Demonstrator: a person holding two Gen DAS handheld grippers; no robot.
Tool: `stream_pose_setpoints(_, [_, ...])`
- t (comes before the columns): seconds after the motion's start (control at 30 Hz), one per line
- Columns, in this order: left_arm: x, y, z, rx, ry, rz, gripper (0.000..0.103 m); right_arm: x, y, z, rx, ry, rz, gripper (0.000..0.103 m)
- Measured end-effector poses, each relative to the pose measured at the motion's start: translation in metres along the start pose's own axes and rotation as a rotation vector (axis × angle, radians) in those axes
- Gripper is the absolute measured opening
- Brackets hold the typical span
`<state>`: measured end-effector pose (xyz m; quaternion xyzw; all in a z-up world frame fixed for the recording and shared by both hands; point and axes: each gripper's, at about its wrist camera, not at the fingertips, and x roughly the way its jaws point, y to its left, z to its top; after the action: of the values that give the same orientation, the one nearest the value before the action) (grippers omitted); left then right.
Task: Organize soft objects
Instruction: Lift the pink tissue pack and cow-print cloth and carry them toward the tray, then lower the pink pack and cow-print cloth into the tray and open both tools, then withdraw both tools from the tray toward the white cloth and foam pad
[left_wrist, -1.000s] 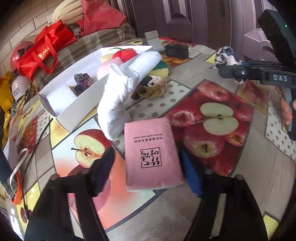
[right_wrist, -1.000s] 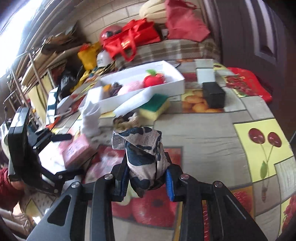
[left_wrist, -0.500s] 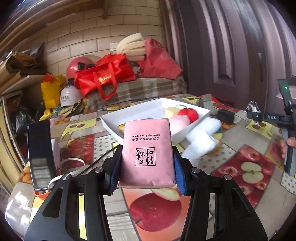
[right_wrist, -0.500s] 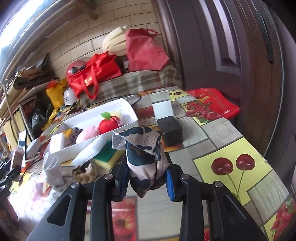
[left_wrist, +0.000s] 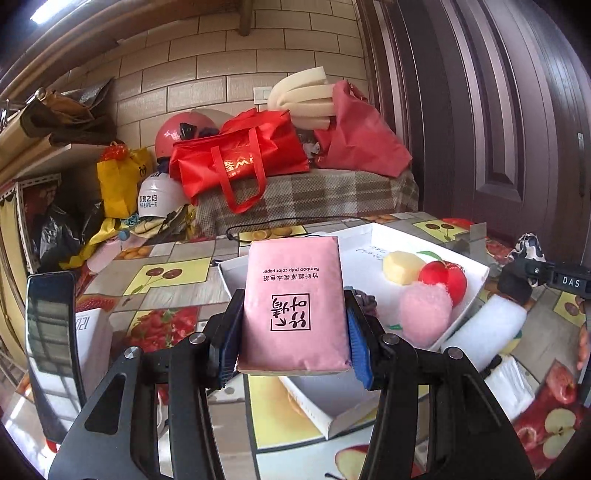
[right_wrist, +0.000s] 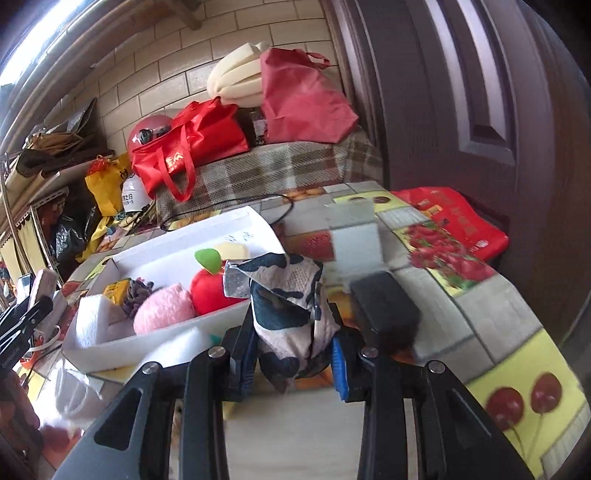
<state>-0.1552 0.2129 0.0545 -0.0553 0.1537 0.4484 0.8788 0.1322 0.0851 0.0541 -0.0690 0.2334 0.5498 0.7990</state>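
- The left gripper pinches a pink tissue pack between its blue pads, one pad pressed against each long side. The pack is lifted off the table and stands upright in front of the white tray.
- The right gripper pinches a bunched black-and-white patterned cloth between its blue pads. The cloth sticks up above the fingers, just beside the near right end of the white tray.
- The white tray sits on a table with a fruit-print cover. Inside the tray lie a red apple toy, a fluffy pink ball, a pale yellow piece and a dark scrunchie.
- A white foam roll lies on the table against the outside of the tray's near wall.
- A black box stands on the table to the right of the tray, close behind the held cloth.
- Behind the tray, red bags rest on a plaid-covered surface by a tiled wall.
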Motion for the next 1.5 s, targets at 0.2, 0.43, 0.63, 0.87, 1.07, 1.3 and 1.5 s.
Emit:
stream_pose_setpoints(0.2, [0.033, 0.006, 0.012, -0.059, 0.010, 0.003, 0.050, 0.042, 0.037, 0.016, -0.100, 0.023, 0.038, 0.034])
stream_pose_setpoints(0.43, [0.041, 0.000, 0.018, -0.056, -0.040, 0.017, 0.050, 0.079, 0.018, 0.036, -0.004, 0.018, -0.024, 0.034])
stream_pose_setpoints(0.63, [0.049, -0.019, 0.022, 0.044, -0.017, -0.092, 0.057, 0.093, 0.052, 0.033, -0.184, 0.100, 0.170, 0.036])
stream_pose_setpoints(0.87, [0.051, -0.009, 0.022, -0.019, -0.011, -0.069, 0.103, 0.089, 0.070, 0.027, -0.282, 0.092, 0.110, 0.093])
stream_pose_setpoints(1.07, [0.047, -0.006, 0.021, -0.033, -0.027, -0.041, 0.103, 0.075, 0.053, 0.034, -0.190, -0.013, 0.054, 0.103])
stream_pose_setpoints(1.3, [0.046, -0.003, 0.020, -0.050, -0.033, -0.027, 0.103, 0.060, 0.045, 0.035, -0.125, -0.110, -0.089, 0.103])
stream_pose_setpoints(1.5, [0.042, -0.002, 0.019, -0.056, -0.026, -0.020, 0.103, 0.051, 0.043, 0.033, -0.124, -0.154, -0.106, 0.103])
